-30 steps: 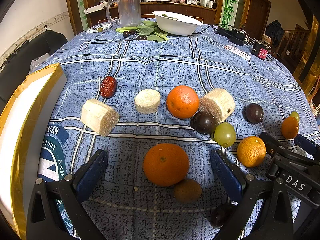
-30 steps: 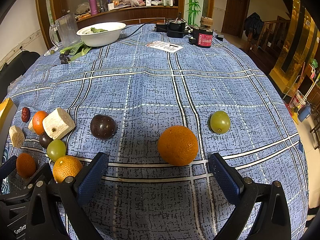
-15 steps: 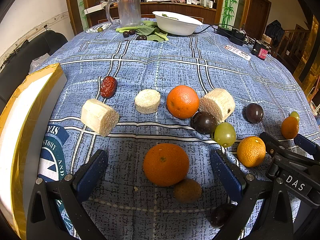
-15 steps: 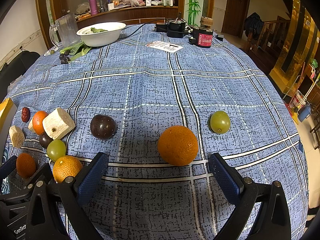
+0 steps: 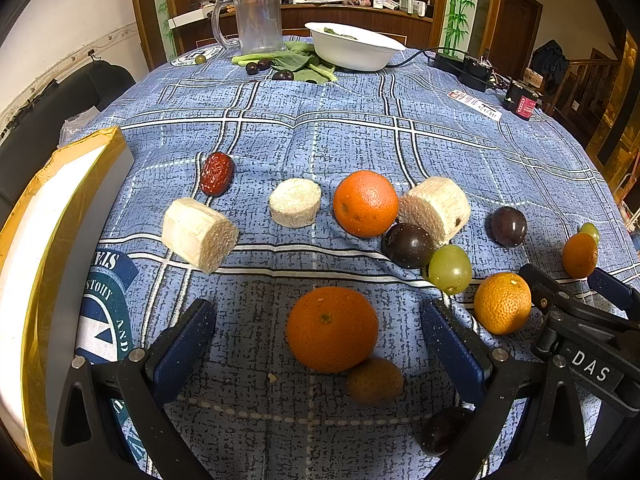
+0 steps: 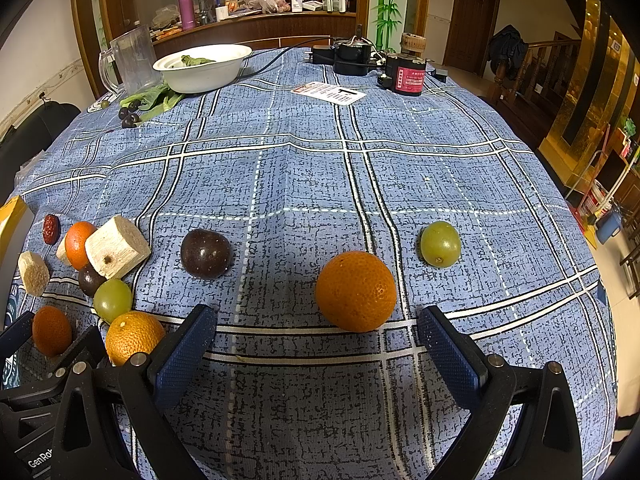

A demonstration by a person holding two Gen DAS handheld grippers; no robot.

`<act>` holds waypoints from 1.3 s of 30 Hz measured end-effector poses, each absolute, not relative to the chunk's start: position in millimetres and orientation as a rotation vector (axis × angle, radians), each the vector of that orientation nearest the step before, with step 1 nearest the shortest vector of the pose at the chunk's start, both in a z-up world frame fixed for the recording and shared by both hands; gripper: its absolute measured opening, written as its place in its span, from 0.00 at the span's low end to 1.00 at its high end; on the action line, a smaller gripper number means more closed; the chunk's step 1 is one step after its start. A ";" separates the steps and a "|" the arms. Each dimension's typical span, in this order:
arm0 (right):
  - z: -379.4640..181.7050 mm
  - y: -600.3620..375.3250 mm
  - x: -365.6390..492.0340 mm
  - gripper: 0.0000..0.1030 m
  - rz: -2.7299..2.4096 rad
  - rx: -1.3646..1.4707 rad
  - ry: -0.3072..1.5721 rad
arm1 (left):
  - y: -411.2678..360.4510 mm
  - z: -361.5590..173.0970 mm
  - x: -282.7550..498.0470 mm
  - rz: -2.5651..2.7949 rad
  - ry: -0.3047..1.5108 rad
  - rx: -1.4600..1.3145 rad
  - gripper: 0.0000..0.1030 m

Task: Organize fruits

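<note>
Fruits lie scattered on a blue checked tablecloth point(image 5: 320, 128). In the left wrist view my left gripper point(image 5: 320, 336) is open, with an orange point(image 5: 332, 328) between its fingers and a kiwi point(image 5: 374, 380) just behind it. Farther off lie another orange point(image 5: 365, 203), three pale sugarcane chunks point(image 5: 198, 234), a red date point(image 5: 216, 173), dark plums point(image 5: 407, 245), a green grape point(image 5: 450, 269) and a yellow-orange mandarin point(image 5: 503, 308). In the right wrist view my right gripper point(image 6: 316, 340) is open, just short of an orange point(image 6: 355, 290). A green grape point(image 6: 440, 244) and a dark plum point(image 6: 205, 253) lie beyond it.
A yellow-edged box point(image 5: 48, 216) stands at the left table edge. A white bowl point(image 5: 354, 50), a glass mug point(image 5: 256, 18) and greens point(image 5: 296, 62) stand at the far side. Black power adapters point(image 6: 348, 56) and a paper card point(image 6: 334, 94) lie far right.
</note>
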State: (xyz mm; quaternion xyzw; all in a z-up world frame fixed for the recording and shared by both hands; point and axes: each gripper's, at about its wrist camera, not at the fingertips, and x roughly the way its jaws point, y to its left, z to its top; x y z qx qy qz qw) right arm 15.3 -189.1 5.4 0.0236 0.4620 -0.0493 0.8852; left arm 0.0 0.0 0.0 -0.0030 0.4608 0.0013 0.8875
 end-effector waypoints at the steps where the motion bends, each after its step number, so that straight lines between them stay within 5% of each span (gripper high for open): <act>1: 5.4 -189.1 15.3 0.99 -0.102 0.049 0.961 | 0.0 0.0 0.0 0.003 0.958 -0.006 1.00; 28: 6.5 -186.5 17.6 0.99 -0.115 0.062 1.001 | 4.7 6.7 -2.5 -0.105 1.024 -0.010 0.98; 33: 10.3 -192.0 19.1 0.98 -0.093 0.057 1.015 | 33.2 45.7 -34.3 -0.139 0.888 -0.102 0.96; 39: 62.8 -193.4 -31.2 0.97 -0.039 0.107 0.816 | 80.0 75.9 -62.8 -0.091 0.870 -0.125 0.96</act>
